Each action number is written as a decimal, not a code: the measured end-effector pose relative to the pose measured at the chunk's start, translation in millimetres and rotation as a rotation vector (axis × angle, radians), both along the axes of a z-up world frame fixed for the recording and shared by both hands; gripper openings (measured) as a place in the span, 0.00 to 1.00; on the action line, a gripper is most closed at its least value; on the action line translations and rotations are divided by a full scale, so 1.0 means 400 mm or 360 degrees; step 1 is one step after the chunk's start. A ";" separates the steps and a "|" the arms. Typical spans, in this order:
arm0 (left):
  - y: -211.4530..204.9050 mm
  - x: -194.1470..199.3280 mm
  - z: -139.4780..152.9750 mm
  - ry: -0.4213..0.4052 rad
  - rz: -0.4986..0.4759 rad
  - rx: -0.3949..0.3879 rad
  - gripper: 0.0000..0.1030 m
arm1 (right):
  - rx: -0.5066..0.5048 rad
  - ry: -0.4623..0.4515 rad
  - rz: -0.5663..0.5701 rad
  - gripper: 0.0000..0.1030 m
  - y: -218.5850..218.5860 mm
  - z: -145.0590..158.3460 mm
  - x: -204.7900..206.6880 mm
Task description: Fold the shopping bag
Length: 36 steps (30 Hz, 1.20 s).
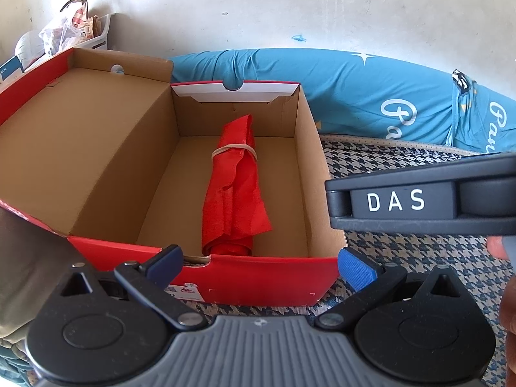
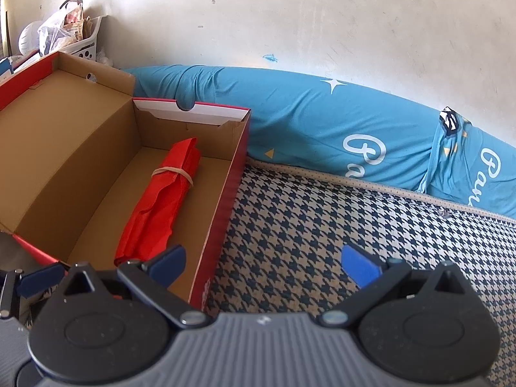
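Nearest, the left tool (image 1: pixel 259 266) gapes wide and empty at the shoe box (image 1: pixel 258 277); the right tool (image 2: pixel 262 266) hangs equally spread over the bed. The red bag (image 1: pixel 233 187) lies rolled inside, rubber band (image 1: pixel 233 150) round it — a careless pinch could drag the light box or snag the band.

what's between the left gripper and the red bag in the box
Only the box's near wall. The left gripper, open, sits just outside it and low, while the bag, rolled and held by a rubber band, lies on the box floor. The lid is open, so from above nothing visible blocks it.
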<state>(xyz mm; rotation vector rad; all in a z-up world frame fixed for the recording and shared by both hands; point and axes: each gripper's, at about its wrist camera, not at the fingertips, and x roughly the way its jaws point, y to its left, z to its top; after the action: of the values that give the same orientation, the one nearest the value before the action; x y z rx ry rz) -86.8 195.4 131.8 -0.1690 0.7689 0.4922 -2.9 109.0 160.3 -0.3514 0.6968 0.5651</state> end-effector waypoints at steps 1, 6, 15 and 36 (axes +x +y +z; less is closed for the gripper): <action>0.000 0.001 -0.001 0.0003 0.0001 0.0001 1.00 | -0.0001 0.0002 0.0002 1.00 0.000 -0.001 0.000; -0.009 0.004 -0.001 0.0010 0.0009 0.0051 1.00 | -0.0024 -0.0004 0.0006 1.00 0.004 -0.003 -0.002; -0.002 0.002 0.003 -0.0013 0.0009 -0.0006 1.00 | 0.0015 0.0062 0.0000 1.00 -0.012 -0.003 0.017; -0.034 -0.021 0.049 -0.0009 0.0046 0.0160 1.00 | 0.0039 -0.0053 0.0021 1.00 -0.032 0.031 -0.001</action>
<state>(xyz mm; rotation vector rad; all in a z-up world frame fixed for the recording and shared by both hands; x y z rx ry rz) -95.0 181.7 151.3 -0.0880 0.7354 0.5565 -3.5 96.1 172.6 -0.3417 0.6555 0.5787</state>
